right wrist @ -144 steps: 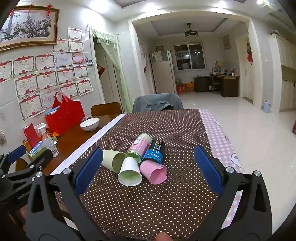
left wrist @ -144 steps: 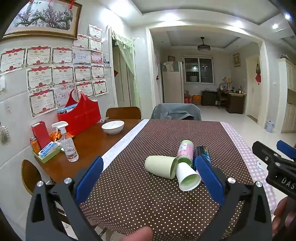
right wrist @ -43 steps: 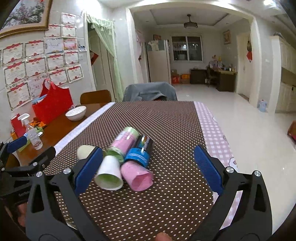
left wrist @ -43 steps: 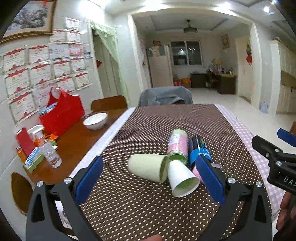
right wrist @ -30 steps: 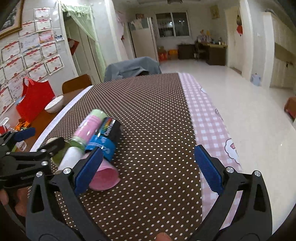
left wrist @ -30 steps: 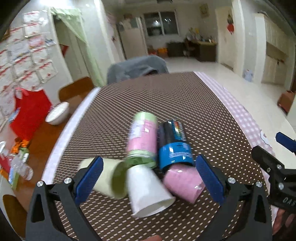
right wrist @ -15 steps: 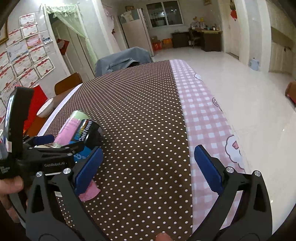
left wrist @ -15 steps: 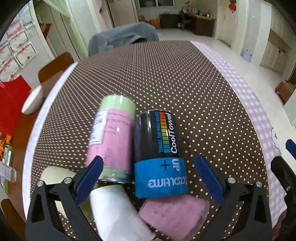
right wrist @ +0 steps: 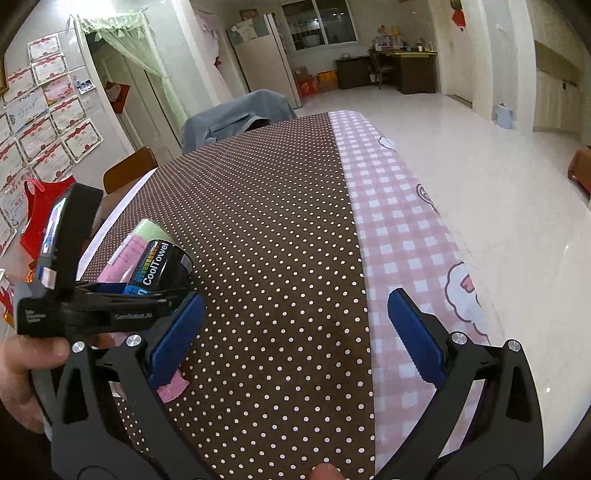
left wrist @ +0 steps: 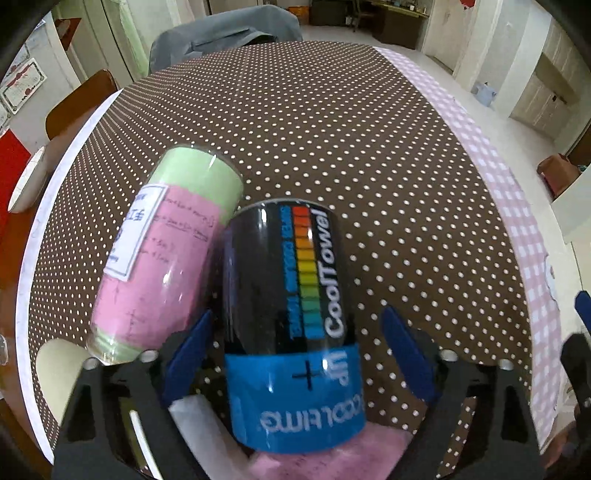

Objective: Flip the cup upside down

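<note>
A black and blue "CoolTowel" canister [left wrist: 291, 325] lies on its side on the dotted tablecloth [left wrist: 332, 129], between the open jaws of my left gripper [left wrist: 295, 350]. The fingers stand on either side without touching it. Beside it lie a pink and green canister [left wrist: 166, 254], a pale green cup [left wrist: 59, 373], a white cup [left wrist: 199, 424] and a pink cup [left wrist: 332, 458], all on their sides. My right gripper [right wrist: 295, 332] is open and empty over the cloth to the right. In its view I see the left gripper [right wrist: 110, 310] over the black canister [right wrist: 159, 269].
The pink checked cloth border [right wrist: 406, 221] runs along the table's right edge. A chair with a grey cover [left wrist: 225, 33] stands at the far end. A white bowl [left wrist: 26, 184] and a red bag [right wrist: 40, 218] are at the left.
My left gripper has moved forward and down over the pile, so the black canister now sits between its fingers. My right gripper has swung right, away from the cups.
</note>
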A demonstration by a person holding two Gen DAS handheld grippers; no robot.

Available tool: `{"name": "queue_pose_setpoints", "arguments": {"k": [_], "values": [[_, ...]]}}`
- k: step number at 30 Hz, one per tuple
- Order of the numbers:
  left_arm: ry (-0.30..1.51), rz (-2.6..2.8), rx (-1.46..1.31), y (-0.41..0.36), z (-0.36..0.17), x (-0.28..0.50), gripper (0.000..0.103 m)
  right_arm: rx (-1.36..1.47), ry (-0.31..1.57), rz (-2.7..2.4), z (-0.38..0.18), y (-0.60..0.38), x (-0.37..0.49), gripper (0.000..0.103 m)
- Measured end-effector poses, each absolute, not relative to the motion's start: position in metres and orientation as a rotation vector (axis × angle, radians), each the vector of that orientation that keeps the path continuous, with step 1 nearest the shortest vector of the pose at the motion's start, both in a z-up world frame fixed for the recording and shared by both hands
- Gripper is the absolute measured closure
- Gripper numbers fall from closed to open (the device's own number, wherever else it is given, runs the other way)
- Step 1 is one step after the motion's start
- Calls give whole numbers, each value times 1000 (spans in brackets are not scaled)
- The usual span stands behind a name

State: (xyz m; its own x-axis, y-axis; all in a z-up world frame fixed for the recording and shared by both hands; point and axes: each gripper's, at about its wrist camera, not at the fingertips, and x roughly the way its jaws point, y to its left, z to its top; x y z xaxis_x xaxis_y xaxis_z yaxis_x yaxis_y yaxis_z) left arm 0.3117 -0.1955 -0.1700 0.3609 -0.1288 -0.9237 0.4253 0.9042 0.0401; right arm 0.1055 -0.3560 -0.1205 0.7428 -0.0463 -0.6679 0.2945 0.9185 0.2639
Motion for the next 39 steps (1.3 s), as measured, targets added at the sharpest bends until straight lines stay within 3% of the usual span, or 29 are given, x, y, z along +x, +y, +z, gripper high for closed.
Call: {"name": "queue_pose_setpoints", "arguments": {"k": [1,3,13,23,32,39], "values": [[1153,-362,295,-196,-171,315,22,370,714,-193,-121,-357,106,6],[1171,-366,301,-196,-174,319,36,373,716,-195,-121,-357,105,6],[1189,-466,266,-189,-172,332,37,358,694,-212,-108,-350,95,6],[1087,-550,205,-177,-129,320,37,324,658,-232,-91,-334,73,6],[970,-602,156,-150,-69,239,37,290,605,-233,-74,-313,40,6],[941,-600,163,-116,-68,180,37,282,564,-210,-65,-294,7,6]]}}
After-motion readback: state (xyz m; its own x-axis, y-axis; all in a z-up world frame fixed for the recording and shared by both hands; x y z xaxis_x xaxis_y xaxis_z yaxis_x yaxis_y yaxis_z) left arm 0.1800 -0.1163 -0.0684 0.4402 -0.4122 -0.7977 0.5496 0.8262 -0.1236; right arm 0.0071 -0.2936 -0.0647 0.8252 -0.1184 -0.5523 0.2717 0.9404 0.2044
